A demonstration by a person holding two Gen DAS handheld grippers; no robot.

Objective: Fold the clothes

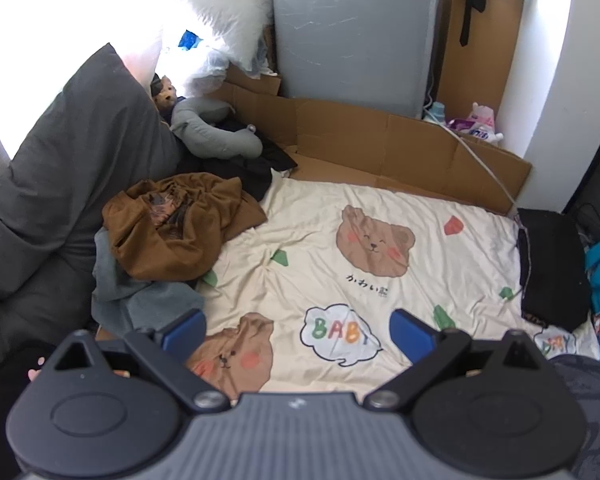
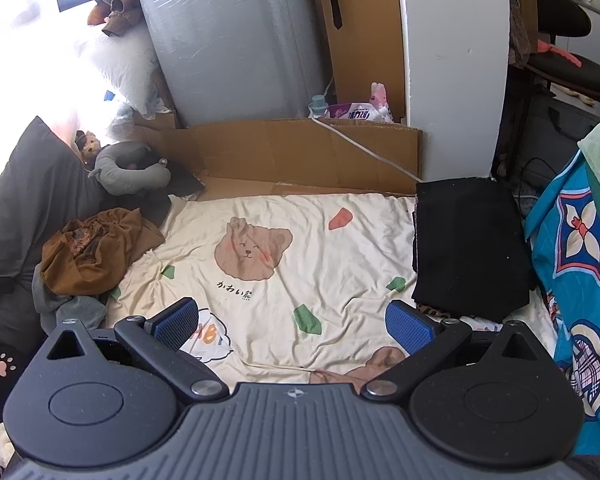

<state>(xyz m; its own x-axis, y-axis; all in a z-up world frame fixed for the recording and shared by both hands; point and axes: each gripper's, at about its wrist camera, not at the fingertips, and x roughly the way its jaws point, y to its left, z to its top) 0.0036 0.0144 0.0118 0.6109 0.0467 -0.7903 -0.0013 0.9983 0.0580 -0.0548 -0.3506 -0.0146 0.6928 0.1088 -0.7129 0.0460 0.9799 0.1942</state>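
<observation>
- The left gripper (image 1: 296,332) hangs over the cream bear-print quilt (image 1: 380,300) with its blue pads spread wide and nothing between them; the right gripper (image 2: 292,322) is likewise released and empty.
- The brown garment (image 1: 180,232) lies crumpled at the left middle of the left wrist frame, atop a grey garment (image 1: 140,296); in the right wrist frame it sits further off, at the left edge (image 2: 96,252).
- Judged from that, the left gripper is nearer; the heap lies ahead and to its left, with no clear long axis.
- A folded black garment (image 2: 468,248) rests at the right middle, just beside the right gripper.
</observation>
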